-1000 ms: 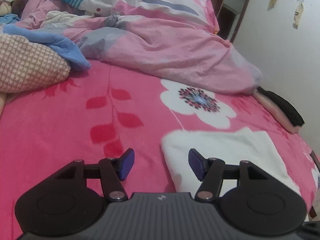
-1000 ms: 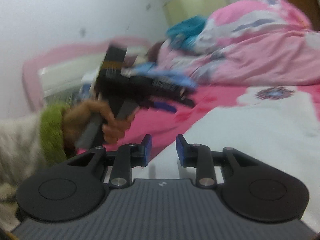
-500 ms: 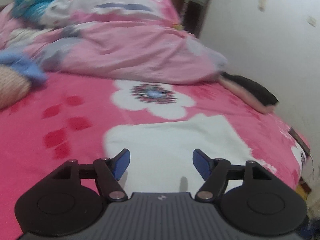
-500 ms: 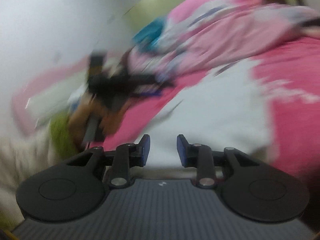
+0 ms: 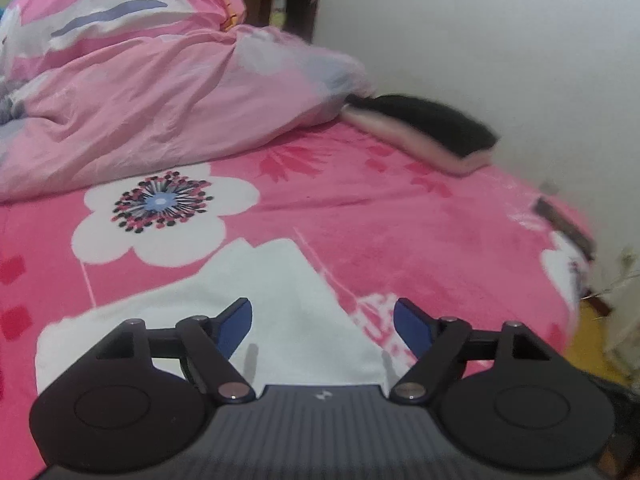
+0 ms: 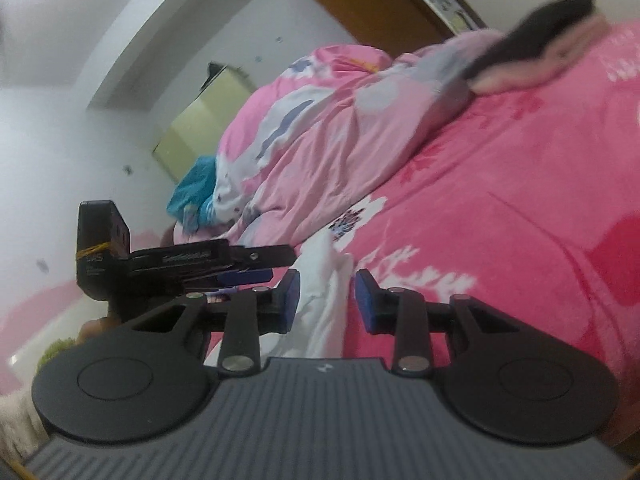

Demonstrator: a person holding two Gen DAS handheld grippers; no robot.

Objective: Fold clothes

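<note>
Hovering over white cloth point(image 5: 256, 300), left gripper point(image 5: 322, 326) wide open, right gripper point(image 6: 327, 300) half-open; both empty.

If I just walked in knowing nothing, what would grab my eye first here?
The bright pink flowered bedspread fills nearly everything, with a rumpled pink duvet heaped at its far side. A white garment lies flat in the foreground, just ahead of the open left gripper. The right gripper, also open, tilts sideways over the cloth's bunched edge.

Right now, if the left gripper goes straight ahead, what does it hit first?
Probably the white garment lying just ahead of the open left gripper on the pink bedsheet; depth is uncertain.
</note>
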